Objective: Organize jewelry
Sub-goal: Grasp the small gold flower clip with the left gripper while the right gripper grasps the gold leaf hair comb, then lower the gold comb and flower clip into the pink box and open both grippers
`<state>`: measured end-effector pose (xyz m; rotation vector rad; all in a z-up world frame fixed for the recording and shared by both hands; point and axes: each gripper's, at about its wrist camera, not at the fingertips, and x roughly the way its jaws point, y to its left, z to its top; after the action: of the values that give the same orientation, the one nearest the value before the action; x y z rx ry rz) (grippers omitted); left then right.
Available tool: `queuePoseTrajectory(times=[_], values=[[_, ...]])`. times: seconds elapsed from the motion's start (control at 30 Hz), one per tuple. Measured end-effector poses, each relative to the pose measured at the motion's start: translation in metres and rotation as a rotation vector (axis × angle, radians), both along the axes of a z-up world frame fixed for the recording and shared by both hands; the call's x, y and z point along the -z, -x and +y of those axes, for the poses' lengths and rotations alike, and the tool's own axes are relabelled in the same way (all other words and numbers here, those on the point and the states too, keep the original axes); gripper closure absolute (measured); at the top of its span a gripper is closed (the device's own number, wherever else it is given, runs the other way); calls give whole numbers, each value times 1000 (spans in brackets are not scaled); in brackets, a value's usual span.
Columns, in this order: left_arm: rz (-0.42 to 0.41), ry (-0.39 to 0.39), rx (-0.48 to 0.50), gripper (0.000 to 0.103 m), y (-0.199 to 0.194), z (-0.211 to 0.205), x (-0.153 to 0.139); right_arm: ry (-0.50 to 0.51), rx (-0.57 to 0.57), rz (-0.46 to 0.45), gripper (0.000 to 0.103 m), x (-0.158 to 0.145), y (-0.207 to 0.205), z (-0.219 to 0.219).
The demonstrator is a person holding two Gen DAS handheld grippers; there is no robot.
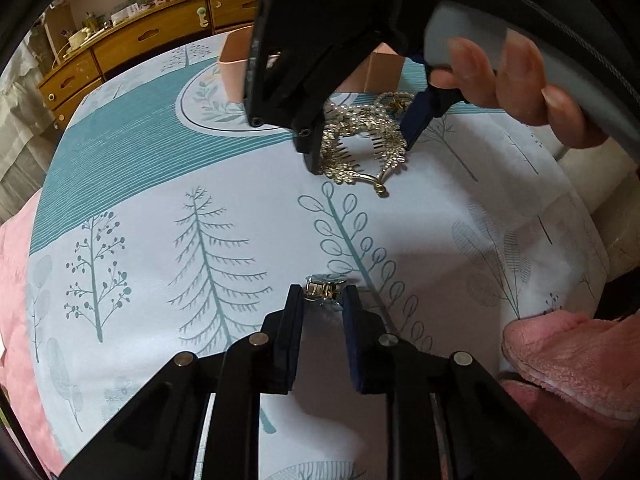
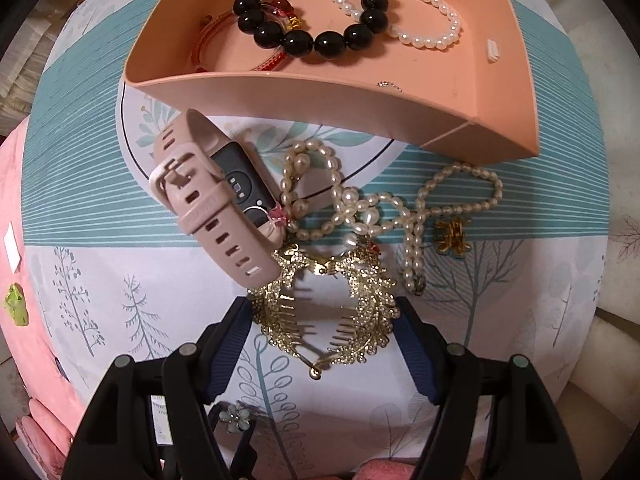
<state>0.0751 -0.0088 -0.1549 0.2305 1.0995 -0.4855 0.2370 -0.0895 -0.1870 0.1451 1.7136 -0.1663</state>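
A gold leaf-shaped hair claw (image 2: 328, 312) lies on the tree-print cloth. My right gripper (image 2: 324, 316) is open, one finger at each side of the claw; it also shows in the left wrist view (image 1: 360, 148) around the claw (image 1: 360, 156). Behind the claw lie a pink smartwatch (image 2: 212, 196), a pearl necklace (image 2: 392, 208) and a small gold charm (image 2: 454, 236). The pink tray (image 2: 320, 96) holds a black bead bracelet (image 2: 316, 12), a pearl bracelet (image 2: 424, 16) and a red cord bracelet (image 2: 216, 40). My left gripper (image 1: 323, 296) is shut on a small silver and gold metal piece (image 1: 325, 287).
A small pale flower piece (image 2: 238, 418) lies under my right gripper. Pink bedding (image 1: 568, 364) borders the cloth at the right and left. A wooden drawer cabinet (image 1: 132, 40) stands far behind. A green item (image 2: 16, 304) lies at the left edge.
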Motion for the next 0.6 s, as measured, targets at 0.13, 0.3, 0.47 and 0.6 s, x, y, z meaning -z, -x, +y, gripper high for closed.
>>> queuePoseTrajectory(times=[0.13,0.3,0.47,0.6], values=[[-1,3,-26,86,-3,8,-5,-20,-5,-13,33,-3,4,-11],[0,14,-53,86,-6,17,-12,-64,-11,-39,33,-8,12,-24],[8,0,-89,86,-6,24,-21,-122,10,-36,33,-10,17,-36],[19,25,-121,86,-10,31,-32,-159,34,-36,33,-14,21,-51]])
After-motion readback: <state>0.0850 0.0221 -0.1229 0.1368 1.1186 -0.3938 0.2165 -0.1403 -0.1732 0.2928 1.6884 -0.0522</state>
